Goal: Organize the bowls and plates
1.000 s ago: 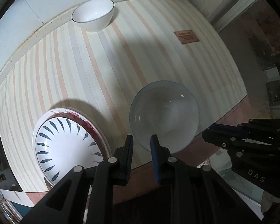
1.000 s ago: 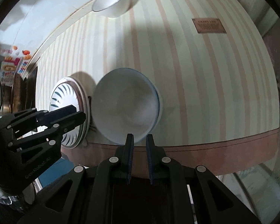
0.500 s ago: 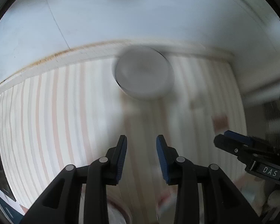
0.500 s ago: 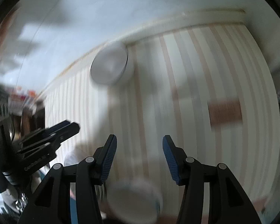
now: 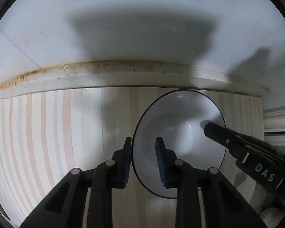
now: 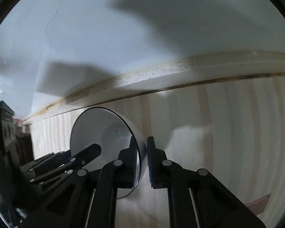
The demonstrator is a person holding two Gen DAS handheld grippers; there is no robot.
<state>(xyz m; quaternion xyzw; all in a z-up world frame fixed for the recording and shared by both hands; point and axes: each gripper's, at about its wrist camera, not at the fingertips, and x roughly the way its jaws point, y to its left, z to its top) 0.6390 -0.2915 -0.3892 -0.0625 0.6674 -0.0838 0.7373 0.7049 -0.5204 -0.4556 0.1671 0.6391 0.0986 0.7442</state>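
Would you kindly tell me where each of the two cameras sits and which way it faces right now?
Left wrist: rides on the left tongs, facing the wall across the striped tablecloth; its fingers straddle the white bowl's left rim; the right tongs enter from the right.
Right wrist: rides on the right tongs, facing the same wall; its fingers straddle the bowl's right rim; the left tongs enter from the left.
Shared: bowl, tablecloth, wall, and each other's tongs.

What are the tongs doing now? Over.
Left tongs open, straddling white bowl's rim. Right tongs open, straddling the opposite rim. Bowl on striped table by wall. Nothing blocking.
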